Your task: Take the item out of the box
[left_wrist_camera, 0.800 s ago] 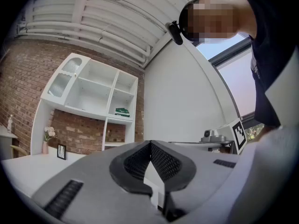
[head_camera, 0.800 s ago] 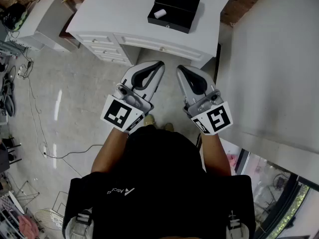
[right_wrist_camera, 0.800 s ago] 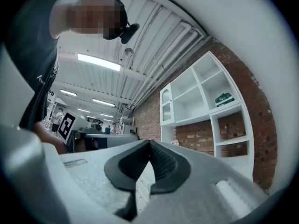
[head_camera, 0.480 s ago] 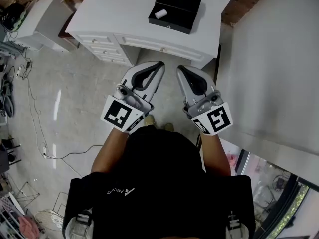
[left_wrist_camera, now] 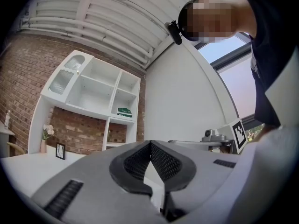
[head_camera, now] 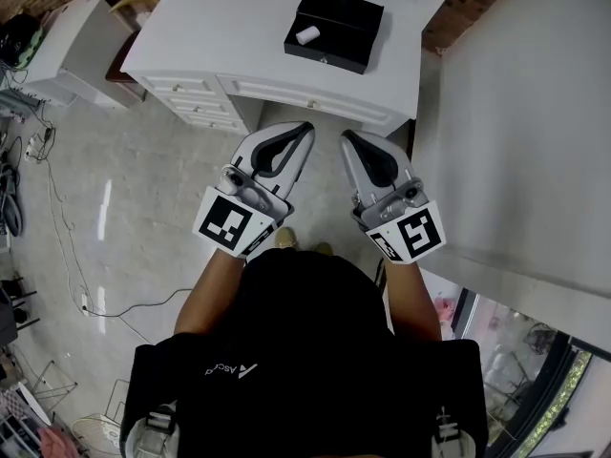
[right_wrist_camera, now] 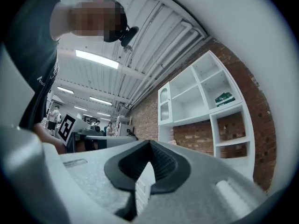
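A black box (head_camera: 334,27) lies open on the white desk (head_camera: 229,36) at the top of the head view, with a small white cylinder (head_camera: 305,35) inside it. My left gripper (head_camera: 305,127) and right gripper (head_camera: 348,136) are held side by side in front of the person's chest, well short of the desk. Both are shut with nothing between the jaws. In the left gripper view the left gripper (left_wrist_camera: 150,143) has its tips touching, and in the right gripper view the right gripper (right_wrist_camera: 149,143) stands the same way. Neither gripper view shows the box.
The desk has drawers (head_camera: 191,98) along its front edge. A white wall panel (head_camera: 525,132) runs along the right. Cables (head_camera: 57,189) trail over the tiled floor at the left. White wall shelves (left_wrist_camera: 93,92) on a brick wall show in both gripper views.
The desk and box have shifted slightly down and left in the head view as the head moved. Both grippers keep their place and stay shut.
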The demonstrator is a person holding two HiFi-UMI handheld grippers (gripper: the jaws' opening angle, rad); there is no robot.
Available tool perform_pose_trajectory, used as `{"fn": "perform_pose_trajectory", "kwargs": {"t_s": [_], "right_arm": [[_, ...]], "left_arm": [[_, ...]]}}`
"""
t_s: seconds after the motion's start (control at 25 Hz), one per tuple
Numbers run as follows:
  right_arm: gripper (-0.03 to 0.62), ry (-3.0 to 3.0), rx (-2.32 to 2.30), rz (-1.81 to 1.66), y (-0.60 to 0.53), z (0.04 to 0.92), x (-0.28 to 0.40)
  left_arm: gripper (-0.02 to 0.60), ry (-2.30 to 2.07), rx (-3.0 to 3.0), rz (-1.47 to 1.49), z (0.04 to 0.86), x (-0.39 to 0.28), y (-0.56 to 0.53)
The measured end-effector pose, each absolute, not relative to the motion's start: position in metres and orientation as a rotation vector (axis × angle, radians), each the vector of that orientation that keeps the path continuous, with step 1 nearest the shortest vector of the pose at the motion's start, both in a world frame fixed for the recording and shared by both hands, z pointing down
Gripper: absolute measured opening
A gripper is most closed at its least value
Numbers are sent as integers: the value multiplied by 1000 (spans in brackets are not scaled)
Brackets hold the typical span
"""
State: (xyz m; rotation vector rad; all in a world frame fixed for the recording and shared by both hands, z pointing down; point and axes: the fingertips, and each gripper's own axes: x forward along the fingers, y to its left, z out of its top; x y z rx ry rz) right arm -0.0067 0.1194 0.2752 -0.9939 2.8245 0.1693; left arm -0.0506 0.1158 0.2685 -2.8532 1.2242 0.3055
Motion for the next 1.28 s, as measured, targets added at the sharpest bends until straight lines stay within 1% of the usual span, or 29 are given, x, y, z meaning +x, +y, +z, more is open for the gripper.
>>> {"fn": "perform_pose_trajectory", "kwargs": {"t_s": [0.32, 0.48, 0.64, 0.96, 1.28], "right_arm": [[2, 2823, -1046, 183, 101, 274, -33], [2, 2831, -1085, 177, 95, 279, -45], [2, 2844, -1121, 176, 88, 285, -50], [2, 2851, -1150, 175, 52, 297, -41], [2, 2876, -1120, 239, -31, 301, -13]], "left_arm": [[-2, 1168, -2868, 364, 258, -79, 96], [0, 1154, -2900, 321, 275, -94, 88], [-1, 1144, -2911, 358, 279, -103, 75], [-1, 1149, -2931, 299, 295, -102, 35], [-2, 1200, -2908, 236, 304, -78, -44]]}}
